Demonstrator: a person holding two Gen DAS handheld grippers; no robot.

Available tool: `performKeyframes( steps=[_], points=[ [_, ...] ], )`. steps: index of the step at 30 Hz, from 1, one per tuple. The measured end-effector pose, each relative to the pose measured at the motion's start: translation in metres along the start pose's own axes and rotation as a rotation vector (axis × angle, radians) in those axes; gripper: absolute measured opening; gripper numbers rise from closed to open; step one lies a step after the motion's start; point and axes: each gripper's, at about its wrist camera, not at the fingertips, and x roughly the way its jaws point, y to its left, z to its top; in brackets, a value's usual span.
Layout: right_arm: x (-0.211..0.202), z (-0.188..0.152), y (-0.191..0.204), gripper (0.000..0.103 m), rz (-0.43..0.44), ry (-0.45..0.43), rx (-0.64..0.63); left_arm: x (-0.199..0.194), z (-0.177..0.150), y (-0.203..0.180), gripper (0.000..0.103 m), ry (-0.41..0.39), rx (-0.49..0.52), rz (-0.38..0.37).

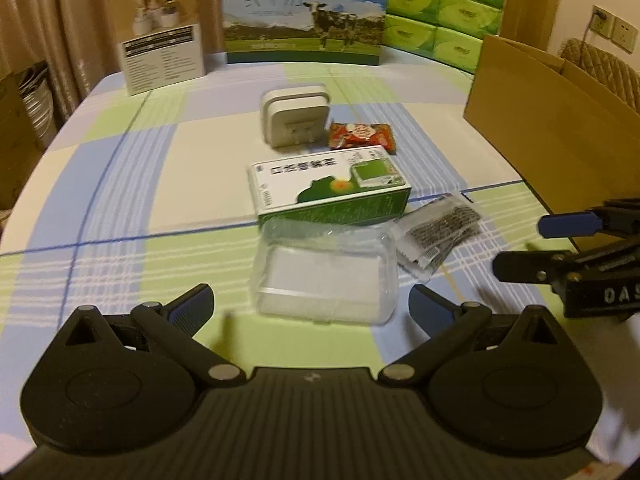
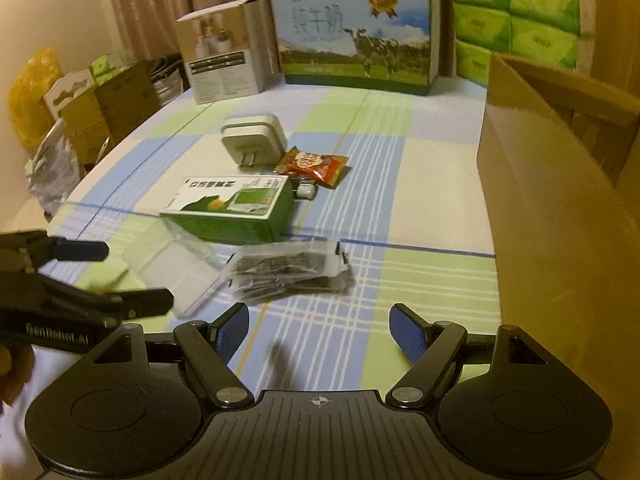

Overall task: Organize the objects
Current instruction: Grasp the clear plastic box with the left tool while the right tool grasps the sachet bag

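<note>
Left gripper [image 1: 311, 307] spread wide at lower frame, holding nothing, hovering just before the clear plastic box [image 1: 325, 276]; right gripper [image 2: 319, 329] likewise wide and unloaded, above the checked table [image 2: 432, 184], the foil sachets [image 2: 290, 272] ahead. Mid-frame: green-white carton [image 1: 330, 190] touching the clear box's far edge, red snack packet [image 1: 362, 136] and white plug adapter [image 1: 294, 118] beyond. Cardboard box [image 2: 560, 208] at right; milk carton case [image 1: 306, 12] upper centre.

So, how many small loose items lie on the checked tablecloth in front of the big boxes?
5 clearly: white plug adapter, red snack packet beside it, green box, clear plastic case, dark sachet. A small item peeks from behind the green box; more may be hidden.
</note>
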Motion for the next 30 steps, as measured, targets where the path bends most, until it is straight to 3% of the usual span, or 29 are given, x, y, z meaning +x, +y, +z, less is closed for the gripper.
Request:
performKeyframes(
  steps=[4,7,9,12,20,30],
  points=[
    [0.006,0.003,-0.004,0.075,-0.004,0.006,0.004,0.013,0.003,-0.004,0.102,-0.004,0.034,-0.015],
    [0.008,0.004,-0.003,0.088,-0.005,0.004,0.004,0.017,0.005,-0.004,0.097,-0.019,0.055,-0.017],
    [0.01,0.006,-0.001,0.096,-0.005,-0.008,-0.001,0.019,0.007,-0.003,0.083,-0.021,0.056,-0.012],
    [0.013,0.008,0.003,0.101,0.006,-0.027,-0.027,0.015,0.007,0.001,0.082,-0.024,0.046,-0.006],
    [0.033,0.01,0.017,0.101,0.049,-0.039,-0.111,-0.006,0.001,0.022,0.082,-0.058,0.031,0.076],
    [0.062,0.008,0.03,0.101,0.028,-0.052,-0.172,-0.005,-0.003,0.04,0.082,-0.044,-0.056,0.056]
  ],
)
